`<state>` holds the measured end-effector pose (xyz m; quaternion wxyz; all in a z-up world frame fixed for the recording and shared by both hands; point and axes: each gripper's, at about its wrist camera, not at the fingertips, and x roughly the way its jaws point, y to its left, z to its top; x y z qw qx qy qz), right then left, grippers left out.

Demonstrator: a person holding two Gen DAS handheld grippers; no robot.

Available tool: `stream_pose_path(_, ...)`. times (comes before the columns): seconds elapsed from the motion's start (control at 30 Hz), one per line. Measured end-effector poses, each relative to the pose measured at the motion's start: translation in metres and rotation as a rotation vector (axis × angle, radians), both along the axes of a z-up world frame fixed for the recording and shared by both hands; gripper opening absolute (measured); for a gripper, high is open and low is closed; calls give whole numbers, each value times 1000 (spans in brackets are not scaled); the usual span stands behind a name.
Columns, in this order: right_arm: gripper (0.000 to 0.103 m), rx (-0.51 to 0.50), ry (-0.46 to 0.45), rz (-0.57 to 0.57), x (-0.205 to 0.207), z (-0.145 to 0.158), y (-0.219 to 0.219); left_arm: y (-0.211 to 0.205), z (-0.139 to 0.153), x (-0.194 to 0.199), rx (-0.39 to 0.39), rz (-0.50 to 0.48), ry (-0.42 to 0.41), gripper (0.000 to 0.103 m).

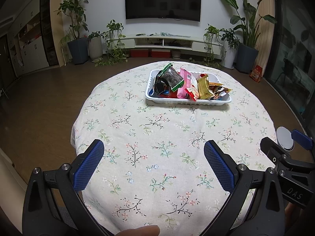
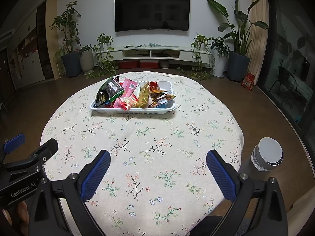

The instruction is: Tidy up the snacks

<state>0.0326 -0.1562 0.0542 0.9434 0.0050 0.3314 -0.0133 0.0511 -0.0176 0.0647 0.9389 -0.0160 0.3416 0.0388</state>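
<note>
A white plastic tray [image 1: 169, 100] [image 2: 133, 110] sits on the far half of a round table with a floral cloth [image 1: 157, 147] [image 2: 149, 153]. It holds several snack packets: a black and green bag [image 1: 169, 77] [image 2: 110, 92], a pink packet [image 1: 185, 82] [image 2: 128, 87], a gold packet [image 1: 204, 87] [image 2: 144, 96] and a small red one [image 1: 192, 92] [image 2: 128, 102]. My left gripper [image 1: 153, 161] is open and empty above the near part of the table. My right gripper [image 2: 157, 171] is open and empty, beside it on the right.
A white round device [image 2: 267, 154] [image 1: 285, 137] stands off the table's right edge. The right gripper's body [image 1: 291, 161] shows at the right of the left wrist view, the left gripper's body [image 2: 25, 167] at the left of the right wrist view. Potted plants and a TV line the far wall.
</note>
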Motion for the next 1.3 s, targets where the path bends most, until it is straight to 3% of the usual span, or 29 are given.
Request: stream_pose_path(1.3, 100, -1, 7, 2, -1, 1, 0, 0, -7, 0, -4, 5, 13, 103)
